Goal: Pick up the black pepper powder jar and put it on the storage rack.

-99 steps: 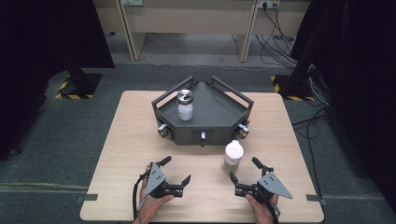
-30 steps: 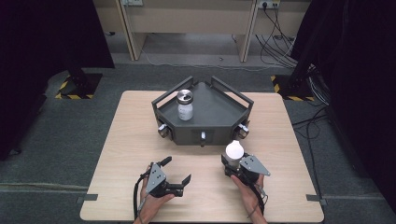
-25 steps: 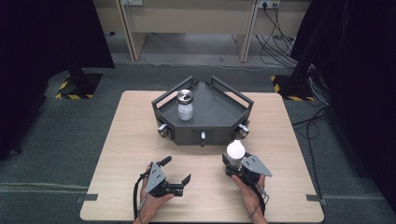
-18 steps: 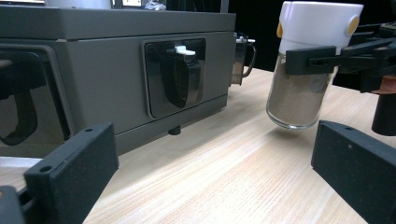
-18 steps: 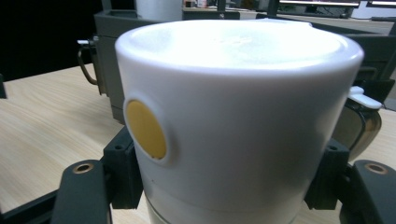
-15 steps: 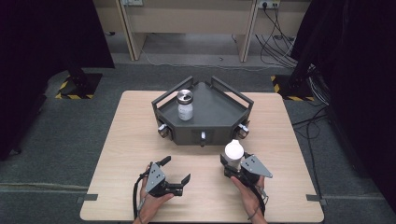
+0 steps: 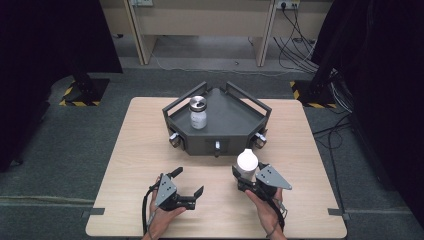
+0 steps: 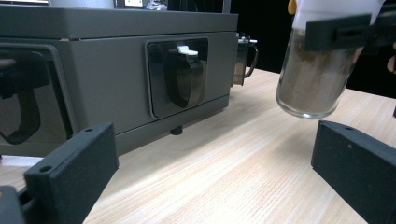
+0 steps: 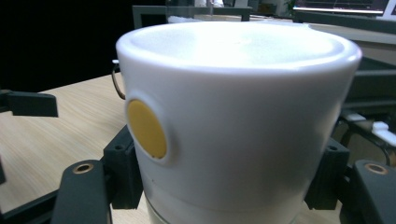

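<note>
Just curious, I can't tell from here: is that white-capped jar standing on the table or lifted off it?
Lifted. In the left gripper view the jar hangs tilted above the table, clamped by the right gripper.

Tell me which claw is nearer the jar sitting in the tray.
Right. The right claw, shut on the white-capped jar, sits just in front of the tray. The left claw is open, farther back from the jar.

Two jars, one in tray, one held off table.
Jar w/ white cap, brown powder inside, tilted, lifted near-right. Clear jar w/ metal lid upright in grey tray, far centre.
</note>
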### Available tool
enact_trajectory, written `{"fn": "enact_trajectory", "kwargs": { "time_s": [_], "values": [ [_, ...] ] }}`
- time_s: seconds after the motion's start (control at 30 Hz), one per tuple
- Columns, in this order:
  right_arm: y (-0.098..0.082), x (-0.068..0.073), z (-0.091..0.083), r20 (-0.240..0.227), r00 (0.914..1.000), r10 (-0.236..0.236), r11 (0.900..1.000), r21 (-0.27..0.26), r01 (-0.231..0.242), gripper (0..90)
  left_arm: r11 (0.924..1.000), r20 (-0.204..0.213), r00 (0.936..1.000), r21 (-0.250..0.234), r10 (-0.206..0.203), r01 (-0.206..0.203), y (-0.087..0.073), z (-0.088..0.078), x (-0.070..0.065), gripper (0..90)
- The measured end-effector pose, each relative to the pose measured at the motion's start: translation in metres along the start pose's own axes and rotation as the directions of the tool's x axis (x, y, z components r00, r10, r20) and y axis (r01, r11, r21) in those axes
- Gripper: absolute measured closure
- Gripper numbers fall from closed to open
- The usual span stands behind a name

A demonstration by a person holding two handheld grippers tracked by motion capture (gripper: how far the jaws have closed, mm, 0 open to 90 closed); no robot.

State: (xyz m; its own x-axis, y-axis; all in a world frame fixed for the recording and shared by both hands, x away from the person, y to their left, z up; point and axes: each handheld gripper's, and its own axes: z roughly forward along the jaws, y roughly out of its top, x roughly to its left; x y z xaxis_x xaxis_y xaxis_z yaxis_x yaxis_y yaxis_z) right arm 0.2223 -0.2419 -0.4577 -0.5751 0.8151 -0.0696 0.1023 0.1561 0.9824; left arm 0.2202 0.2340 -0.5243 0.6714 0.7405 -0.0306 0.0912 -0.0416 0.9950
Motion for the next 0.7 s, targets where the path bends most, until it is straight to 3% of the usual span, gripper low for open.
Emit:
{"fn": "enact_trajectory", "kwargs": {
  "time_s": [0.43,0.7],
  "values": [
    [0.02,-0.001,0.005,-0.032,0.9995,0.0,1.0,-0.017,0.0,30.9,1.0,-0.002,1.0,0.002,-0.002,0.002,-0.001,0.0,0.0,0.1],
    [0.042,-0.002,0.019,-0.066,0.9978,-0.011,1.0,-0.028,0.01,30.9,1.0,-0.002,1.0,0.005,-0.002,0.002,-0.001,0.001,0.0,0.2]
  ]
}}
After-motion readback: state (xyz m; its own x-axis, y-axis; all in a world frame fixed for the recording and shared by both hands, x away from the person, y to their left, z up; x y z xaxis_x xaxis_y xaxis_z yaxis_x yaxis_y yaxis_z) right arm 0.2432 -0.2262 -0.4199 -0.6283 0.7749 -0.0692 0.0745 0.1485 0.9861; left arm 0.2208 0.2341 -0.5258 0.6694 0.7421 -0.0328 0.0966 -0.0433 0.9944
